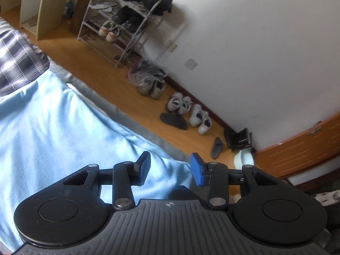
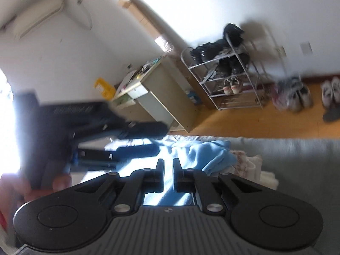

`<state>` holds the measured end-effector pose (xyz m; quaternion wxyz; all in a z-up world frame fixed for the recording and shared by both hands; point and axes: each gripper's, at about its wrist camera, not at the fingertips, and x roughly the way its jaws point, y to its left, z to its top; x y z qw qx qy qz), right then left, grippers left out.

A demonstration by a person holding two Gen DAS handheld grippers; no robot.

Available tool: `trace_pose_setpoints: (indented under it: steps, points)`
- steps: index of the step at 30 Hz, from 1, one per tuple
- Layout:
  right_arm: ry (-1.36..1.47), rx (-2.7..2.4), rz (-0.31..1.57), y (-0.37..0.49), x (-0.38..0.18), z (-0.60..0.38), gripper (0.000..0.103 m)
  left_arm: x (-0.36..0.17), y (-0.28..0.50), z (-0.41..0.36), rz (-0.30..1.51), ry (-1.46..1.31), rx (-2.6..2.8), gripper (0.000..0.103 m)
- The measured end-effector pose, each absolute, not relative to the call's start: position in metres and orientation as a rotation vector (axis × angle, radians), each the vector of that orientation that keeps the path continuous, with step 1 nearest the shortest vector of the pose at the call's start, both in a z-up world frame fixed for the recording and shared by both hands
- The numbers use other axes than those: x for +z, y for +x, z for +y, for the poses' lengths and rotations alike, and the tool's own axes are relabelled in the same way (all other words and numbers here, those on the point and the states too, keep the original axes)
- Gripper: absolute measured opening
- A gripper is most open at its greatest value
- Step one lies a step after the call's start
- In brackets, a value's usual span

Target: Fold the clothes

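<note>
A light blue garment (image 1: pixel 63 127) lies spread on the grey bed cover (image 2: pixel 297 170), bunched at its far end (image 2: pixel 212 155). In the left wrist view my left gripper (image 1: pixel 171 169) hovers over the garment's edge near the bed side. Its jaws stand open with nothing between the blue pads (image 1: pixel 198 170). In the right wrist view my right gripper (image 2: pixel 169 174) has its fingers drawn almost together, a fold of the blue cloth filling the narrow slit. The left gripper (image 2: pixel 160 139) shows blurred just beyond it, with a hand (image 2: pixel 23 189) at the lower left.
A plaid garment (image 1: pixel 17 59) lies at the bed's far end. Beyond the bed edge are the wooden floor (image 1: pixel 95 63), a shoe rack (image 1: pixel 119 21), several loose shoes (image 1: pixel 187 110) and a low cabinet (image 2: pixel 157 97). Pale patterned cloth (image 2: pixel 248 161) sits beside the blue bunch.
</note>
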<state>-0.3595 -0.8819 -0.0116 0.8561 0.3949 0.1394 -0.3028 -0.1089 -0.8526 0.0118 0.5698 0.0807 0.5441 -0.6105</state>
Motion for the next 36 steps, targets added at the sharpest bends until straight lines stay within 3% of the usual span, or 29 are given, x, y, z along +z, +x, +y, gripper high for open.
trace_pose_setpoints:
  steps: [4,10,20,25,31,36]
  points:
    - [0.854,-0.723,0.286,-0.376,-0.008,-0.888,0.010,0.014,-0.109,-0.850,1.246,0.211,-1.432,0.041]
    - [1.303,-0.702,0.162,-0.422,-0.042,-0.941,0.021,0.022,-0.150,-0.846,1.049,0.464,-1.599,0.042]
    - [1.598,-0.507,0.031,-0.418,-0.075,-0.976,0.022,-0.002,-0.221,-0.858,0.733,0.808,-1.606,0.043]
    - [1.636,-0.440,0.011,-0.412,-0.084,-0.982,0.022,0.000,-0.211,-0.864,0.799,0.728,-1.541,0.034]
    - [1.643,-0.507,-0.053,-0.422,-0.083,-0.974,0.022,0.004,-0.188,-0.871,0.944,0.591,-1.514,0.034]
    - [1.745,-0.555,-0.055,-0.439,-0.099,-0.968,0.022,0.005,-0.180,-0.870,1.009,0.536,-1.522,0.043]
